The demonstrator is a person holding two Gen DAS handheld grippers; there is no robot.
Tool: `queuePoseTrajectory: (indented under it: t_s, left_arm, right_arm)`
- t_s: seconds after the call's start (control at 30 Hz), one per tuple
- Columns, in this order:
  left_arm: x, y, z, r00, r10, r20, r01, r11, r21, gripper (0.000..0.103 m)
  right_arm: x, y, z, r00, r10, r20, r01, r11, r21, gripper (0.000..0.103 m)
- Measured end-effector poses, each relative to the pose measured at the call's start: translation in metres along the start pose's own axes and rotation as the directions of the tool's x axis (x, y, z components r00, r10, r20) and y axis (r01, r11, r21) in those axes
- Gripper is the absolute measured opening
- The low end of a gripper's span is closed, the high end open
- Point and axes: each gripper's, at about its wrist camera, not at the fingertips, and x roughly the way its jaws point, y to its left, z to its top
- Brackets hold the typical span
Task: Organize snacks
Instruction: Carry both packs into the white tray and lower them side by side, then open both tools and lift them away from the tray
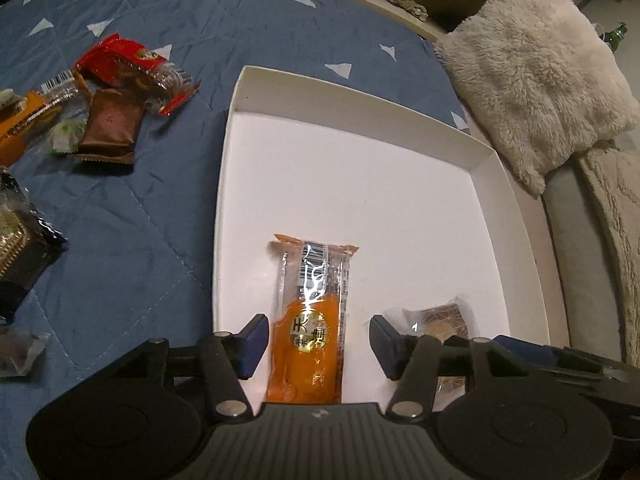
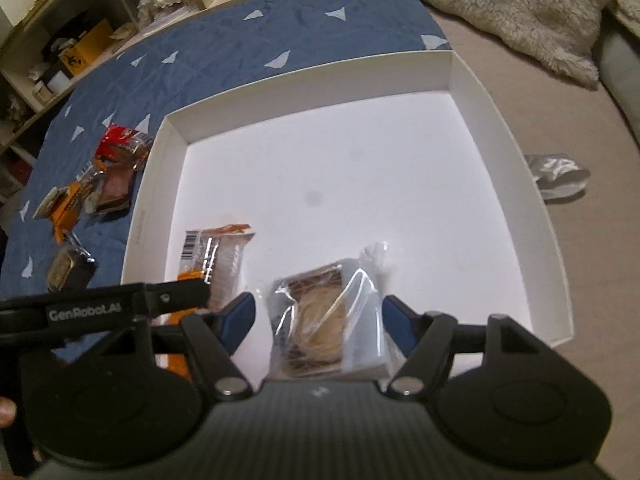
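Note:
A white shallow box (image 1: 516, 216) (image 2: 516, 140) lies on a blue quilt. An orange snack bar (image 1: 310, 320) (image 2: 218, 256) lies inside it near the front. My left gripper (image 1: 316, 346) is open, its fingers either side of the bar without touching it. A clear-wrapped brown pastry (image 2: 320, 320) (image 1: 444, 324) lies in the box to the bar's right. My right gripper (image 2: 318, 326) is open around the pastry with gaps on both sides. Loose snacks lie on the quilt to the left: a red packet (image 1: 128, 64) (image 2: 120, 146) and a brown packet (image 1: 110, 128).
More wrapped snacks (image 1: 16, 236) lie at the quilt's left edge. A fluffy cream cushion (image 1: 532, 80) sits right of the box. A silver wrapper (image 2: 556, 176) lies on the beige surface to the right. Shelves (image 2: 72, 52) stand behind the quilt.

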Motion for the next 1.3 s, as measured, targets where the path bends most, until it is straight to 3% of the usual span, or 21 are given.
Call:
queuePoseTrajectory:
  t_s: [0.27,0.43,0.57,0.7,0.87,0.93,1.07,1.13,1.3]
  left_arm:
    - [-0.013,0.001,-0.002,1.000,0.012,0.016,-0.013,1.000,0.023,0.057]
    - [-0.017,0.002,-0.001,0.999,0.024,0.021,-0.025,0.999,0.040,0.057]
    - [-0.020,0.003,-0.003,0.999,0.035,0.020,-0.036,0.998,0.053,0.057]
    - [-0.025,0.003,-0.006,0.999,0.032,0.016,-0.033,0.997,0.067,0.057]
    - [-0.033,0.000,-0.010,0.999,0.040,0.015,-0.041,0.995,0.096,0.059]
    - [-0.038,-0.001,-0.012,0.999,0.042,0.015,-0.043,0.994,0.105,0.066]
    - [-0.048,-0.003,-0.016,0.999,0.051,0.014,-0.052,0.990,0.131,0.070]
    - [-0.054,-0.002,-0.017,0.998,0.058,0.017,-0.060,0.989,0.134,0.084]
    - [-0.070,0.000,-0.017,0.998,0.049,0.025,-0.052,0.987,0.150,0.101]
  right_arm:
    - [0.006,-0.004,-0.002,0.998,-0.028,-0.061,0.030,0.999,0.026,0.076]
    - [0.019,-0.010,-0.003,0.994,0.018,-0.108,-0.011,0.998,0.065,0.076]
    - [0.015,-0.007,-0.003,0.989,0.105,-0.099,-0.099,0.993,0.065,0.075]
    - [0.008,-0.002,-0.004,0.996,0.047,-0.080,-0.043,0.998,0.050,0.075]
    - [-0.003,-0.004,-0.008,0.998,0.029,-0.062,-0.026,0.998,0.058,0.076]
    - [-0.008,0.000,-0.010,0.999,0.027,-0.046,-0.025,0.998,0.052,0.080]
    - [-0.019,0.000,-0.013,1.000,0.014,-0.014,-0.014,0.998,0.056,0.084]
    - [-0.024,0.002,-0.015,1.000,0.003,-0.007,-0.002,0.999,0.051,0.086]
    - [-0.041,0.003,-0.020,0.998,-0.055,0.007,0.055,0.998,0.028,0.092]
